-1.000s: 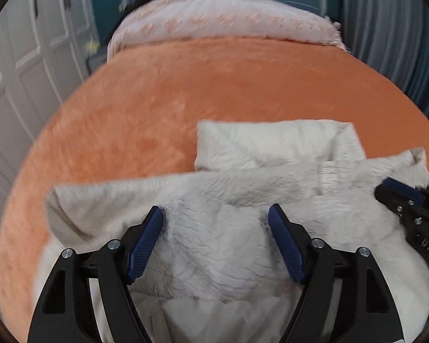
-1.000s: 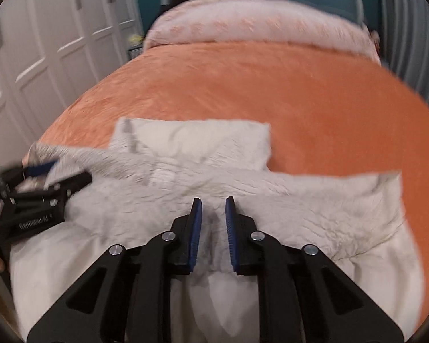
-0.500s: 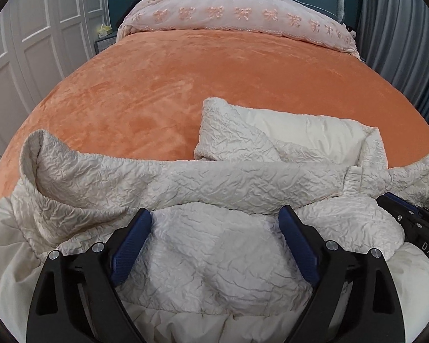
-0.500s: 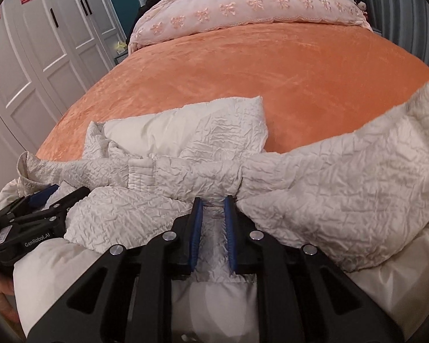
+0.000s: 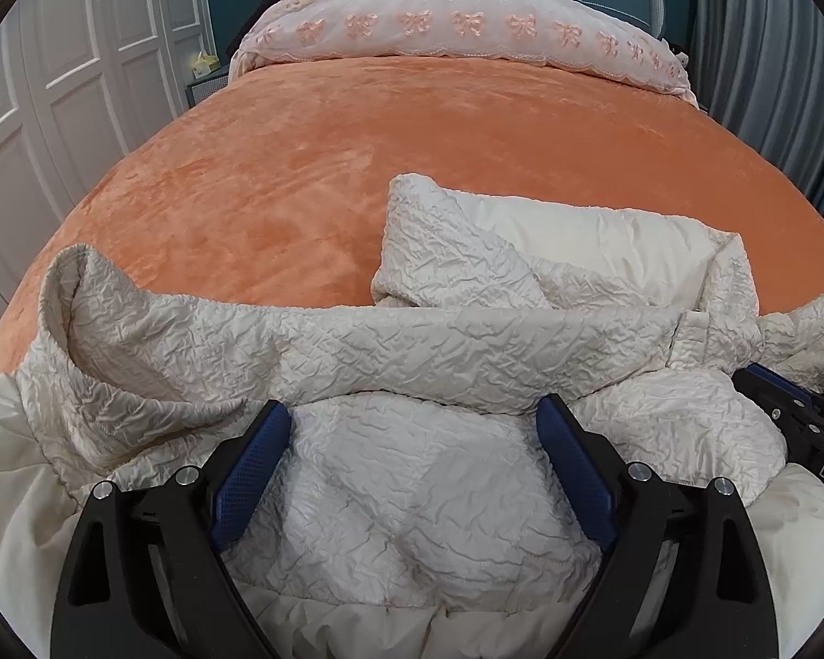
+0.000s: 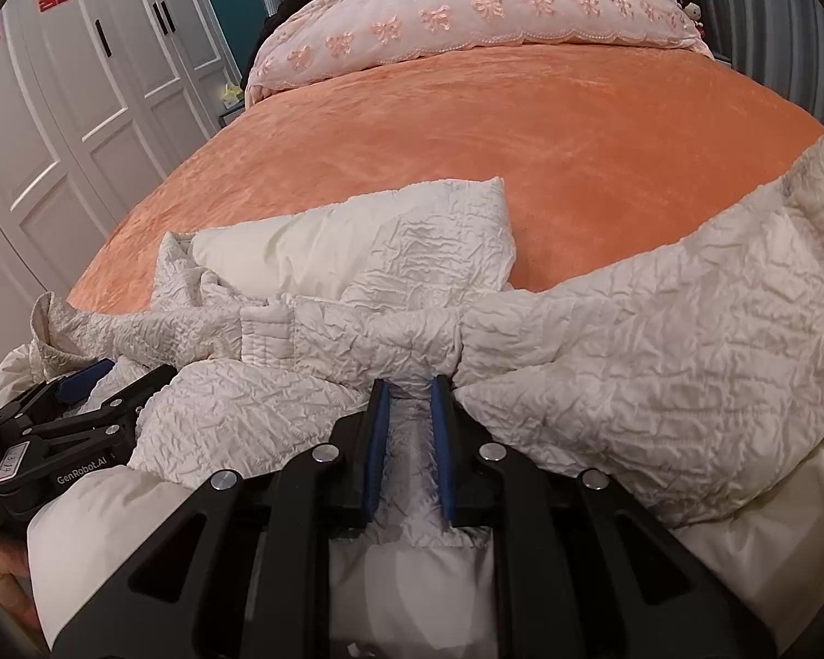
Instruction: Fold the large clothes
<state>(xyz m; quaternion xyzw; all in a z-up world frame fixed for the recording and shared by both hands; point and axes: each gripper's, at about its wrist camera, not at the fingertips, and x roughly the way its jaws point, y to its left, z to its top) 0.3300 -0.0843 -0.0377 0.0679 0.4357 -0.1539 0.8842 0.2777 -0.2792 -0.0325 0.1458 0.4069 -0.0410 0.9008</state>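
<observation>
On orange bedspread (image 5: pixel 412 154) beside white wardrobes (image 6: pixel 82 110): cream coat (image 5: pixel 439 340), right gripper (image 6: pixel 409 384) jaws pinching it, left gripper (image 5: pixel 412 417) jaws wide apart.

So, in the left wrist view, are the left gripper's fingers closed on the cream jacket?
No: the left gripper has its blue fingers spread wide, with the cream jacket lying loose between them.

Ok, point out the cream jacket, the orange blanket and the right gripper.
cream jacket (image 5: pixel 412 340): left wrist view, on the crinkled sleeve.
orange blanket (image 5: pixel 412 137): left wrist view, on its bare middle.
right gripper (image 6: pixel 409 401): right wrist view, between its fingertips.
</observation>
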